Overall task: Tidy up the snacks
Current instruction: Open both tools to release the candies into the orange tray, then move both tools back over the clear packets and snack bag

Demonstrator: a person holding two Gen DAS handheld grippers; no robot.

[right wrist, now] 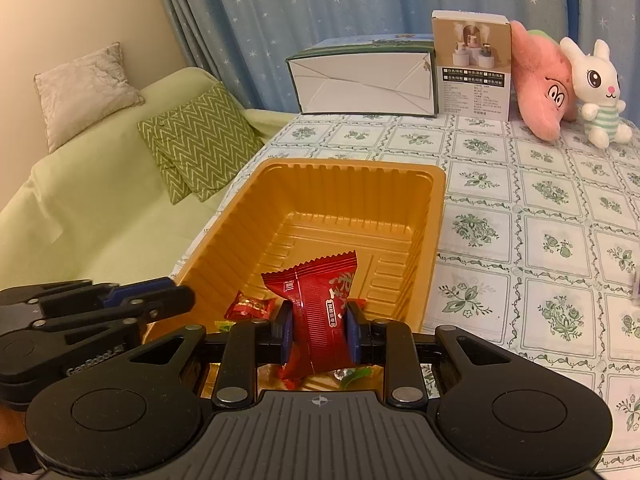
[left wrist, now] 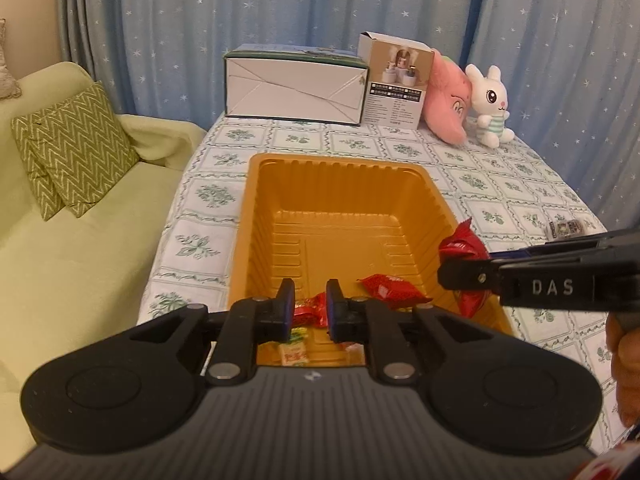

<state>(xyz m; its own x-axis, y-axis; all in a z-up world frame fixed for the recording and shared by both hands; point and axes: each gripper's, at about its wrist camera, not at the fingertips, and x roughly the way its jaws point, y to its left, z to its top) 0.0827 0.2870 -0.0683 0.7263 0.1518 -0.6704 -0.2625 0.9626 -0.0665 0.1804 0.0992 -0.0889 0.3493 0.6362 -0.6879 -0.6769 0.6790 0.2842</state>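
A gold plastic tray [left wrist: 344, 184] sits on a surface covered by a green floral tablecloth [right wrist: 520, 216], with both handheld grippers poised at its near end. The right gripper [right wrist: 318, 330] has its jaws clamped on a red snack packet [right wrist: 320, 312], which stands upright between the blue pads, its crimped top edge raised above the tray's near end. From the left wrist view the same packet [left wrist: 464, 248] shows at the tray's right rim, pinched in the right gripper [left wrist: 460, 274].

The left gripper [left wrist: 310, 310] hangs over the tray's near edge, its jaws a narrow gap apart with nothing between them. Directly beyond its tips lies a small red wrapped candy [left wrist: 314, 308], and a second red packet [left wrist: 390, 290] lies on the tray floor just to the right. A small yellow-green sweet [left wrist: 294, 350] lies beneath the jaws at the near wall.

At the far edge of the surface stand a white carton [left wrist: 296, 88], a smaller product box [left wrist: 396, 84], a pink plush toy [left wrist: 446, 100] and a white plush rabbit [left wrist: 490, 104]. A green sofa [right wrist: 100, 216] with a zigzag cushion [right wrist: 200, 140] lies to the left, before a starry blue curtain [left wrist: 240, 12].
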